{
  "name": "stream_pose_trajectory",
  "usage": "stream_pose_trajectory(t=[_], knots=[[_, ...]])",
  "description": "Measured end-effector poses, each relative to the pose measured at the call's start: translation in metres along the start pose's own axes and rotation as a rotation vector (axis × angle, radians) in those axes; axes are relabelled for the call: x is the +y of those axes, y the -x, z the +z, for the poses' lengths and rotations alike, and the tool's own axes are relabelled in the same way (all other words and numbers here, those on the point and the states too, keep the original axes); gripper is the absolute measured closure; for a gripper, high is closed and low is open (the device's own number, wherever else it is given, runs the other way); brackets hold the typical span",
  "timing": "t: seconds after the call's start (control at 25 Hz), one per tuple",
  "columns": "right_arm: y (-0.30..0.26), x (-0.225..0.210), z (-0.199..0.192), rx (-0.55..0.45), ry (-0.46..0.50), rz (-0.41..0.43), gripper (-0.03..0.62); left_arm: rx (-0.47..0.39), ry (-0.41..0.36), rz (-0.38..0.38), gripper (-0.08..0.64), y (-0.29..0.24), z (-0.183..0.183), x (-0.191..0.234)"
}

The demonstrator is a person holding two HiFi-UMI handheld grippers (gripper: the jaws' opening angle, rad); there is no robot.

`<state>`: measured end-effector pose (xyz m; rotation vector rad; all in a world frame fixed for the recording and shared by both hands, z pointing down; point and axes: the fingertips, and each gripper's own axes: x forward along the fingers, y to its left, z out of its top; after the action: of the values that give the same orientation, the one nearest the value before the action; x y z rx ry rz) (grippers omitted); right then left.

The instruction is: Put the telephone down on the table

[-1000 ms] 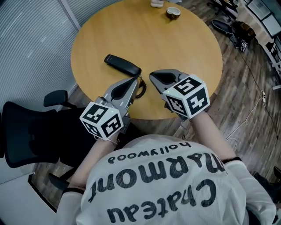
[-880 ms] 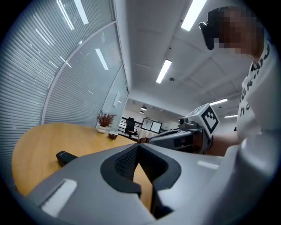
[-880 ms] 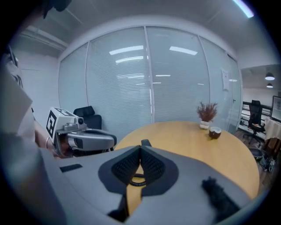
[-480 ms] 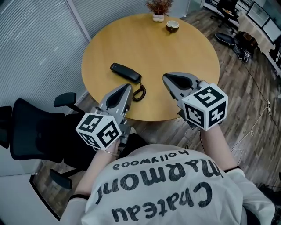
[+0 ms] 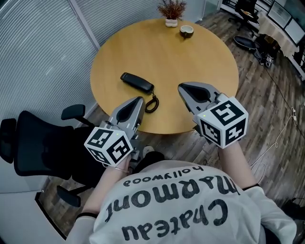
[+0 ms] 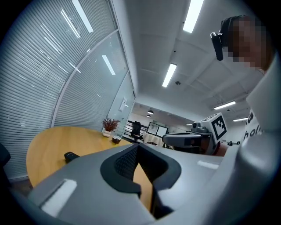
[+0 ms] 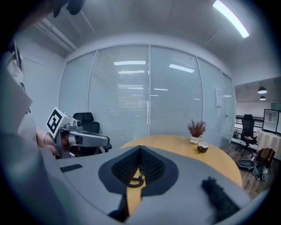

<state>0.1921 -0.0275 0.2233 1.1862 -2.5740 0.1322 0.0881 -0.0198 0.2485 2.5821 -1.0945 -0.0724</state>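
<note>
Jaws of left gripper [image 5: 138, 99] and right gripper [image 5: 181, 87] are together and empty; the black corded telephone handset [image 5: 137, 82] lies by the round wooden bench's [image 5: 190, 62] left edge, so the task looks done.

A round wooden table [image 5: 190, 62] stands on a dark plank floor [image 5: 267, 105], beside a curved glass wall [image 5: 102, 14] hung with blinds [image 5: 33, 62]. A black office chair [image 5: 43, 147] sits off the table's near-left edge. A potted plant [image 5: 171, 9] and a small bowl [image 5: 186, 30] stand at its far edge. Ceiling strip lights [image 6: 193, 15] are lit. Desks [image 5: 272, 26] with monitors [image 5: 285, 9] fill the far right.
</note>
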Motion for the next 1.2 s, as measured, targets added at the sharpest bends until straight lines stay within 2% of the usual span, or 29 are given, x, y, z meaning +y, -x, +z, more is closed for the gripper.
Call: stream_pose_trajectory(t=[0.52, 0.84, 1.08, 1.2], knots=[[-0.007, -0.009, 0.001, 0.01, 0.021, -0.007, 0.578, -0.013, 0.005, 0.016, 0.558, -0.005, 0.001, 0.009], [-0.009, -0.017, 0.003, 0.012, 0.025, -0.018, 0.578, -0.016, 0.0, 0.0, 0.558, -0.013, 0.005, 0.009], [-0.007, -0.02, 0.008, -0.013, -0.025, -0.001, 0.578, -0.009, -0.005, -0.009, 0.558, -0.017, 0.006, 0.007], [-0.007, -0.021, 0.008, -0.012, -0.019, -0.003, 0.578, -0.01, -0.007, -0.012, 0.558, -0.017, 0.006, 0.007]])
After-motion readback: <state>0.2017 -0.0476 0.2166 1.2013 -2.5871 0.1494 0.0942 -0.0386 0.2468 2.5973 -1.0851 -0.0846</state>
